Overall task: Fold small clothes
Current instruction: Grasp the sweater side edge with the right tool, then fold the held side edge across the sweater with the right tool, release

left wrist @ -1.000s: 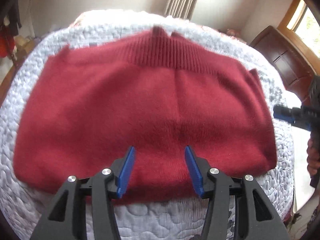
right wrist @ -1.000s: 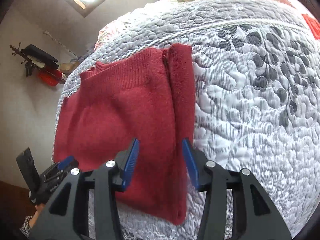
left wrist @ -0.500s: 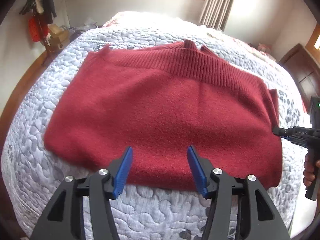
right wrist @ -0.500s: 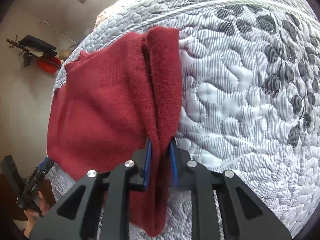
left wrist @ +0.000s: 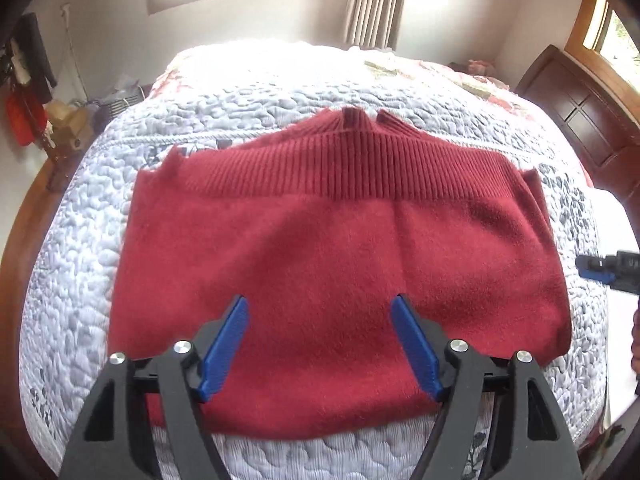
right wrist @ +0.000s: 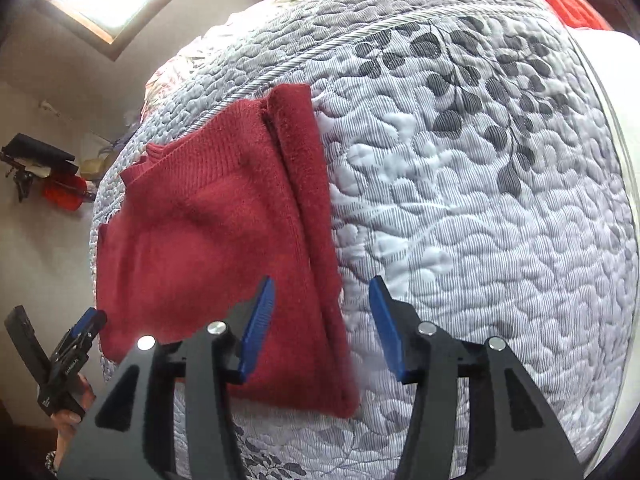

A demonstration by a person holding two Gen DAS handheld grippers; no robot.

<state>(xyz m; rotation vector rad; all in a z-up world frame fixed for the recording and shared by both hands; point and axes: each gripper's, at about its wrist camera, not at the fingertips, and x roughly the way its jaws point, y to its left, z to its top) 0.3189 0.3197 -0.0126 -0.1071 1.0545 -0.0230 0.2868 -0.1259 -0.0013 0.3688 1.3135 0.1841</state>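
1. While both tools hung over the bed with nothing between their blue pads, the left gripper (left wrist: 318, 344) stood with its jaws wide, the red knitted sweater (left wrist: 320, 248) lying flat ahead of and beneath them, its near hem just under the fingertips.
2. A likely slip on this side: jaws that wide, lowered onto the middle of the cloth instead of an edge, would probably bunch the top layer alone and pull the fold crooked.
3. Fuzzy, napped wool covered the body of the sweater; a ribbed band (left wrist: 360, 168) ran across the far side beyond the jaws, and the folded shape was a rough rectangle.
4. Under it, the quilted bedspread (left wrist: 260, 100) was puffy and pebbled, so pads pressed down could catch quilt along with wool.
5. The right gripper (right wrist: 322, 328) was also spread wide and empty, the sweater's doubled right edge (right wrist: 308, 200) running from the far side down between its jaws, nearer the left pad.
6. That edge was a thick roll of layers; a shallow bite might take only the upper ply and let the rest sag open.
7. To the right of those jaws lay bare quilt with a grey leaf print (right wrist: 480, 80).
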